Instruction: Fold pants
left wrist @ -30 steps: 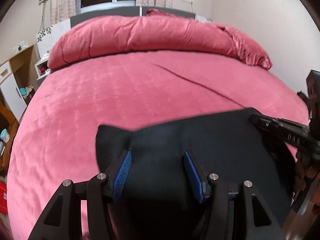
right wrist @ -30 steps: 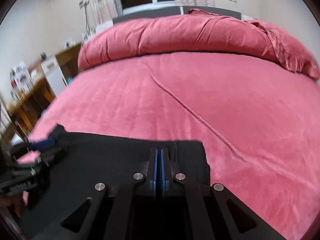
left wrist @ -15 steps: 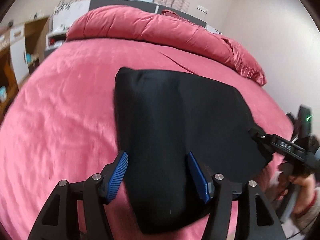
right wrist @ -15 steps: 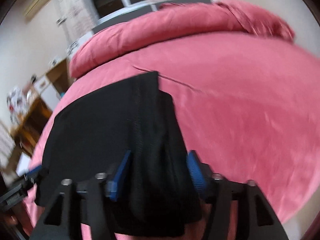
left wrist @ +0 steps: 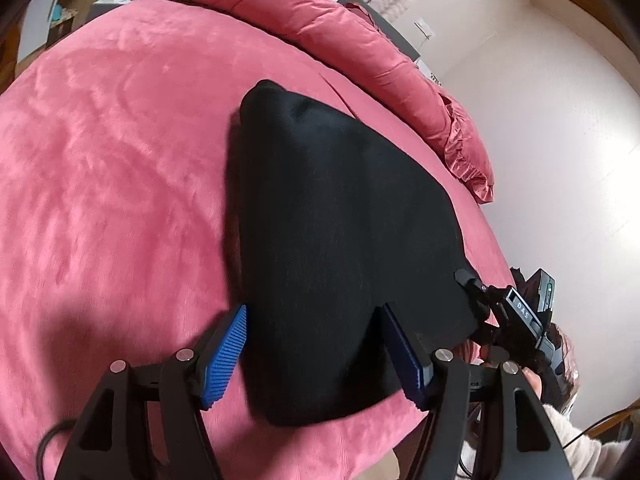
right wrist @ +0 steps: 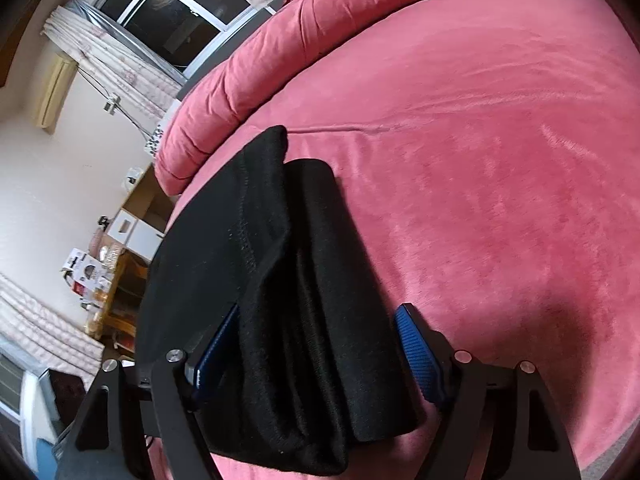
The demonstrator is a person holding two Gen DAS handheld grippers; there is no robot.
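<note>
The black pants lie folded in a thick stack on the pink bed, near its front edge. My left gripper is open, its blue pads on either side of the stack's near-left end, holding nothing. My right gripper is open over the stack's right end, where the layered folds of the pants show. The right gripper also shows at the right in the left wrist view, by the pants' corner.
A rolled pink duvet lies across the head of the bed. Wooden shelves with small items stand to the left of the bed, and a window with curtains is behind it. A white wall is on the right.
Both grippers have let go of the pants and pulled back. The right gripper, shut on the fabric a second ago, is now open. The folded pants rest on the bed.
</note>
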